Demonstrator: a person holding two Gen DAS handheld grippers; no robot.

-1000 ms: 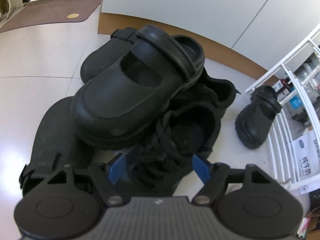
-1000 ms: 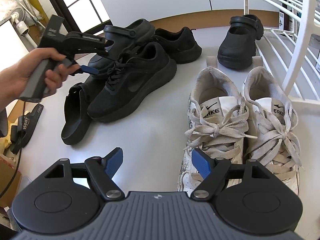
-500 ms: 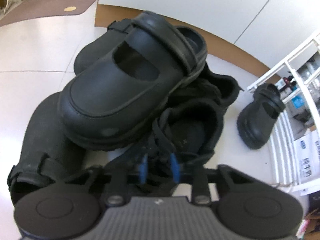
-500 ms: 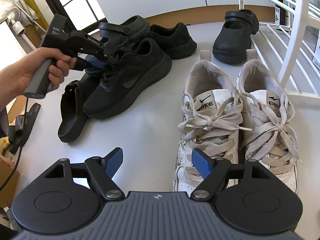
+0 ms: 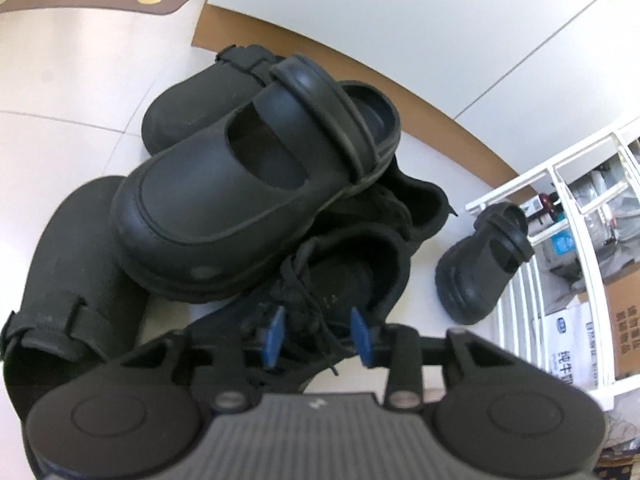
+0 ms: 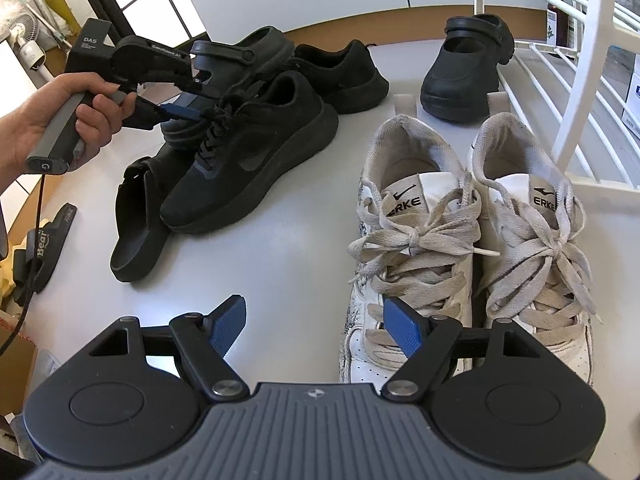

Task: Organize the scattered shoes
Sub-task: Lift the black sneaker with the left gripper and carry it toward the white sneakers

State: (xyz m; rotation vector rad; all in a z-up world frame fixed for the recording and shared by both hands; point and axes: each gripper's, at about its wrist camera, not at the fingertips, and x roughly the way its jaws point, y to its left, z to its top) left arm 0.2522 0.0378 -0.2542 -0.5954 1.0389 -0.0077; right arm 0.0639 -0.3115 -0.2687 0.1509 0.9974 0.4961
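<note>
While the left claw [image 5: 316,334] opens over the laces of the black sneaker [image 6: 256,152] on the table [image 6: 288,248], that shoe's long axis runs away toward the pile. The right claw [image 6: 316,326] hangs apart and empty, nearer the white sneakers [image 6: 472,240].

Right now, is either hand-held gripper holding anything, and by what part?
Left hand-held gripper is opening around the black sneaker's laces; a firm hold cannot be told. Right hand-held gripper is open, empty.
</note>
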